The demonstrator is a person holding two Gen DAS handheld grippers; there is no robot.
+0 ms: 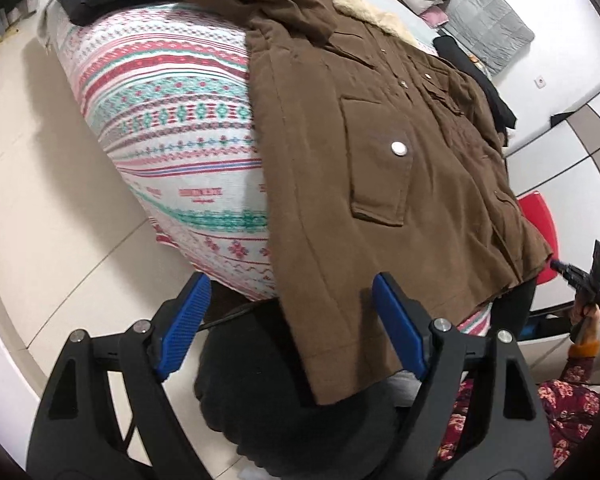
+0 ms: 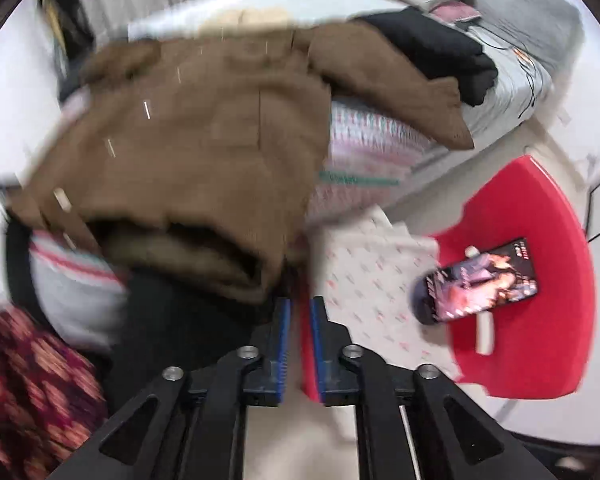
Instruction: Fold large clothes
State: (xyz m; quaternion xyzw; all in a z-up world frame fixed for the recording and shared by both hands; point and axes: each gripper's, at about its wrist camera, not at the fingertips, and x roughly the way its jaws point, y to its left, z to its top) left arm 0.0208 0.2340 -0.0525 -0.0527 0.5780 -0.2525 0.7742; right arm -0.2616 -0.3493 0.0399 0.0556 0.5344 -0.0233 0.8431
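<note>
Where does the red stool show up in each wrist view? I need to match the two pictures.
Left wrist view: the red stool is a sliver at the right edge, mostly hidden behind the brown coat's hem.
Right wrist view: the red stool fills the lower right, with a printed packet lying on its seat.
Shared landmark: the patterned bed cover under the coat.
</note>
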